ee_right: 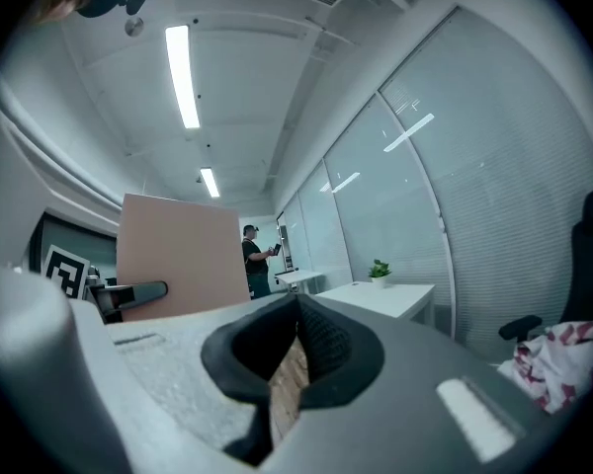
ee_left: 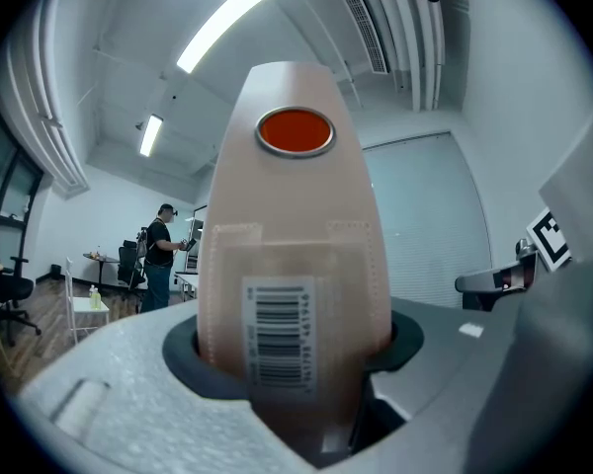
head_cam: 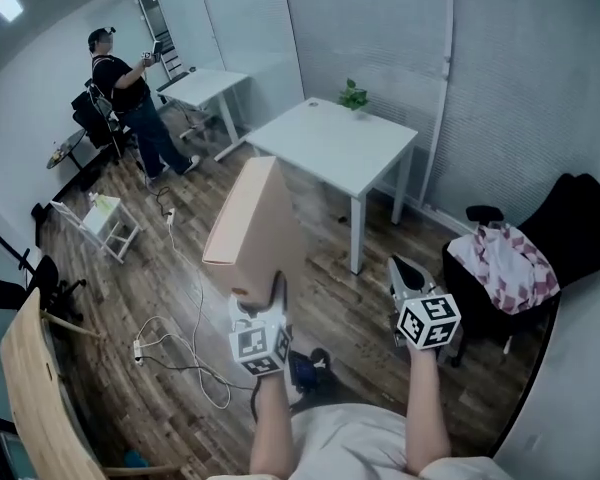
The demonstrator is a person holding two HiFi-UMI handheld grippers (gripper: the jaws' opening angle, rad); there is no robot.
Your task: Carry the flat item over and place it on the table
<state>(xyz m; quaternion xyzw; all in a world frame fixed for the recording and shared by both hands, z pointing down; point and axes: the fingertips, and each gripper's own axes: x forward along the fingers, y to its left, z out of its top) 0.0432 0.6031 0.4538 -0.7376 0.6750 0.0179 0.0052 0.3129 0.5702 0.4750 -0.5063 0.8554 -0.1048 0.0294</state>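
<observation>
Forearms (head_cam: 272, 423) reach forward, level — left tongs (head_cam: 277, 290) clamp the upright flat box (head_cam: 252, 223); right tongs (head_cam: 397, 266) closed, empty.

The flat item (head_cam: 255, 223) in the left tool (head_cam: 262, 303) is pale pinkish-tan throughout. Its edge nearest the tool carries a white barcode label (ee_left: 279, 334) with black bars. Farther from the tool is a round orange-red sticker (ee_left: 295, 131). The left tool and the right tool (head_cam: 405, 273) are grey with black pads. Each marker cube (head_cam: 428, 320) shows black square patterns on white. Ahead of the tools, the bench (head_cam: 330, 143) is white and the plant (head_cam: 353, 95) is green. The floor (head_cam: 180, 298) is dark brown wood plank. Right of the right tool, a pink-and-white checked cloth (head_cam: 505, 263) lies on a black chair (head_cam: 575, 218).
</observation>
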